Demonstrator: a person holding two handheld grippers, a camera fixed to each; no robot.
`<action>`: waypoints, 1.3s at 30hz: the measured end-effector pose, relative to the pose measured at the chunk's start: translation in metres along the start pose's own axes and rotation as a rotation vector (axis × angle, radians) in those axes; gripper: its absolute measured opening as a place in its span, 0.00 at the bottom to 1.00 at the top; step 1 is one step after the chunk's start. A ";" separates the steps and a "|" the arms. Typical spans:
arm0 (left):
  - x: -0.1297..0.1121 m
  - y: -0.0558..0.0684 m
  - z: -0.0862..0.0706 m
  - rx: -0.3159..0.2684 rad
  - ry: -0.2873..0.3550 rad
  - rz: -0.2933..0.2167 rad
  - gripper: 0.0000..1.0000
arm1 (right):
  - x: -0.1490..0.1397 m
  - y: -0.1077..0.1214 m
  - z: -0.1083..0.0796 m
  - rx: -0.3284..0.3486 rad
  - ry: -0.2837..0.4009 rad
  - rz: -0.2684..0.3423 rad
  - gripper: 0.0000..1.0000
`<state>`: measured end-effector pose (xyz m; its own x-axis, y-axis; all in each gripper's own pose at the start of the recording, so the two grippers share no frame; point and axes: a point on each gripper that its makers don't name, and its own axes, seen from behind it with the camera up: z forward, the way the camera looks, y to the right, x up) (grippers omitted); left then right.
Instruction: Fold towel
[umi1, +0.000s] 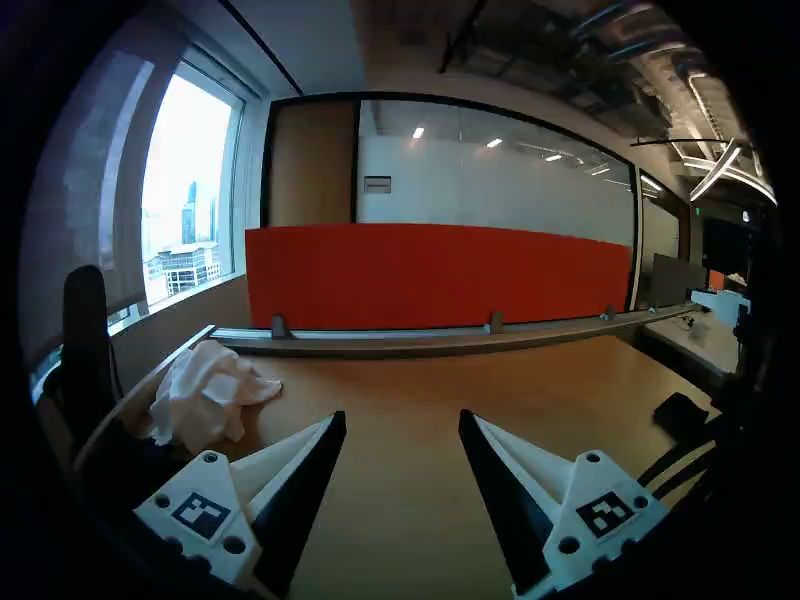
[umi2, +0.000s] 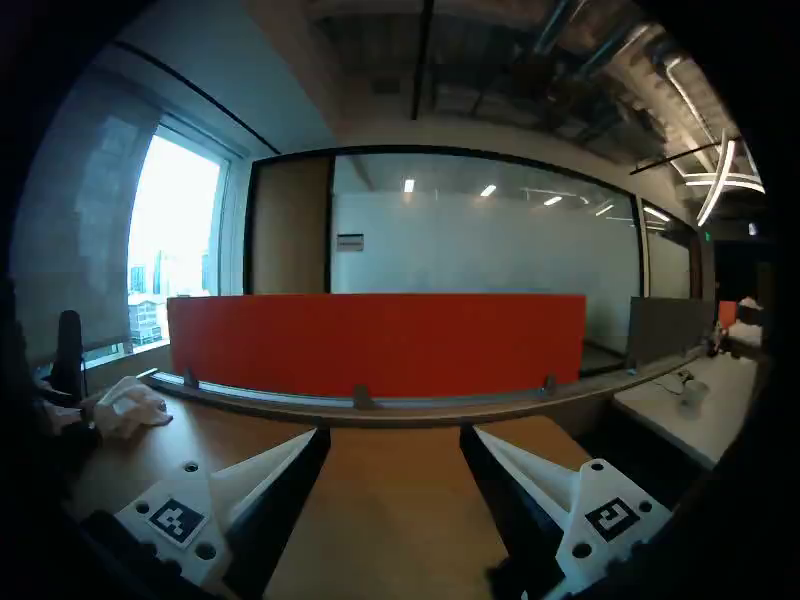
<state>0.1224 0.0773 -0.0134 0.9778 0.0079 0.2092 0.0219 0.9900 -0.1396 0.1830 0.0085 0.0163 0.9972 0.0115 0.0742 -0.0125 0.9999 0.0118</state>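
Towel (umi1: 205, 395) lies crumpled at the desk (umi1: 430, 395) corner, left tongs (umi1: 401, 416) and right tongs (umi2: 395, 431) both apart.

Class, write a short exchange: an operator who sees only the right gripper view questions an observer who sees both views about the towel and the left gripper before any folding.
Operator: My view has the towel as a small white patch far left. How does it lie?
Observer: In the left gripper view it is a crumpled heap near the left edge of the desk, not spread flat.
Operator: Is the left gripper holding it?
Observer: No. The left gripper is open, its fingers over bare desk, the towel off to their left.
Operator: Anything else on that desk?
Observer: A flat black object lies at the right of that view.
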 end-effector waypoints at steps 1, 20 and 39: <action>0.004 -0.001 0.000 0.003 0.012 0.003 0.83 | 0.001 -0.003 0.000 0.002 0.002 0.004 1.00; 0.026 -0.012 0.002 0.059 0.099 -0.032 0.83 | 0.005 -0.037 -0.004 0.021 0.009 0.039 1.00; -0.025 -0.019 0.013 0.121 0.143 -0.014 0.83 | -0.002 -0.037 -0.015 0.023 0.013 0.035 1.00</action>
<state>0.0946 0.0600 -0.0035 0.9974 -0.0175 0.0693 0.0188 0.9997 -0.0185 0.1826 -0.0288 0.0008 0.9970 0.0465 0.0624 -0.0486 0.9983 0.0320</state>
